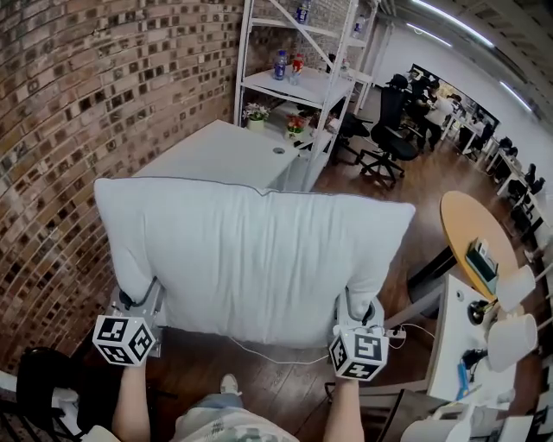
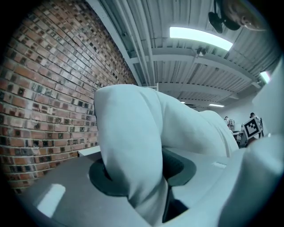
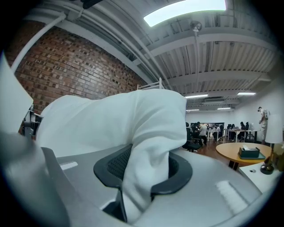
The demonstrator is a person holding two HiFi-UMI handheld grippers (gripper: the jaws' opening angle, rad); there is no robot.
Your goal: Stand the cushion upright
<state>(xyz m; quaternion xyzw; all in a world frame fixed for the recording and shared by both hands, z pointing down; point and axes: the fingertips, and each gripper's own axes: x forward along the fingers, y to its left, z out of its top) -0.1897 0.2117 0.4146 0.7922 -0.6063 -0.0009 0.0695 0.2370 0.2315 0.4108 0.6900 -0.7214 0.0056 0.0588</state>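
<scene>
An open-plan office in a loft-style building: a red-brown brick wall runs along one side above a dark wooden plank floor, and a ribbed white ceiling carries long strip lights. Black swivel office chairs stand in the aisle, and people sit at rows of desks at the far end. Nearer are a white rectangular desk, a white metal shelf rack with drink bottles and small potted flowers, and a round wooden table
</scene>
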